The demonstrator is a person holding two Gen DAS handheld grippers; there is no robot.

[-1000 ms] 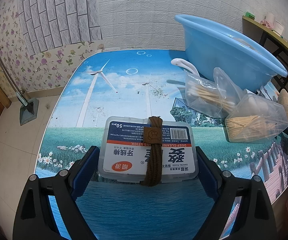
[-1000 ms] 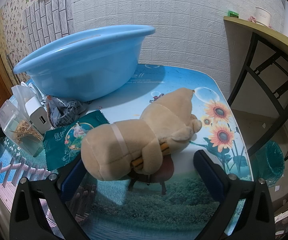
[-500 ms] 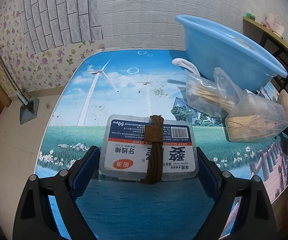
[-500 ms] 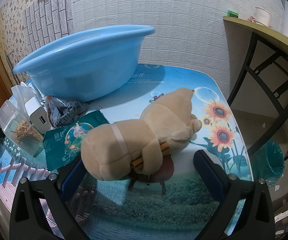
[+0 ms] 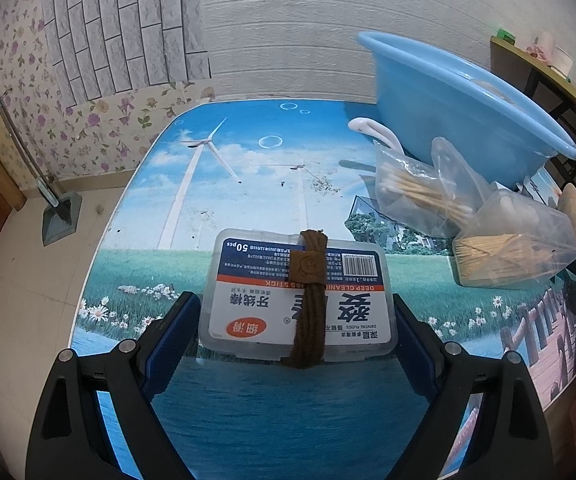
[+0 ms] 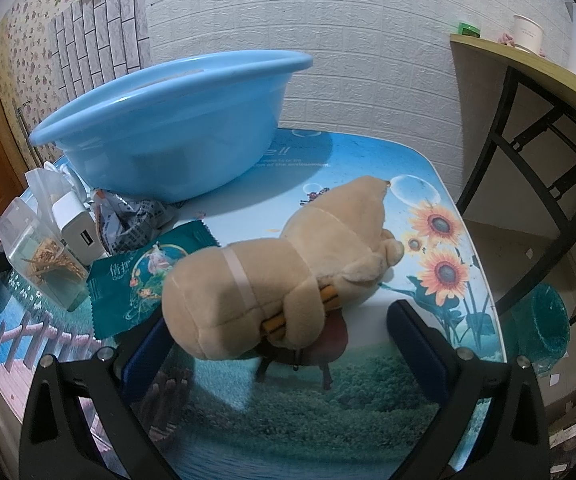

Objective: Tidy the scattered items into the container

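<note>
A clear dental floss box lies flat on the picture-printed table, with a brown cord loop across its lid. My left gripper stands open around the box, pads close to its short sides. A tan plush toy lies on its side, its rear end between the fingers of my open right gripper. The blue basin stands at the back of the table. A bag of cotton swabs and a clear toothpick box sit in front of it.
A white charger, a crumpled wrapper and a green sachet lie left of the toy, and a brown item shows under it. A white hook leans by the basin. A side desk stands right.
</note>
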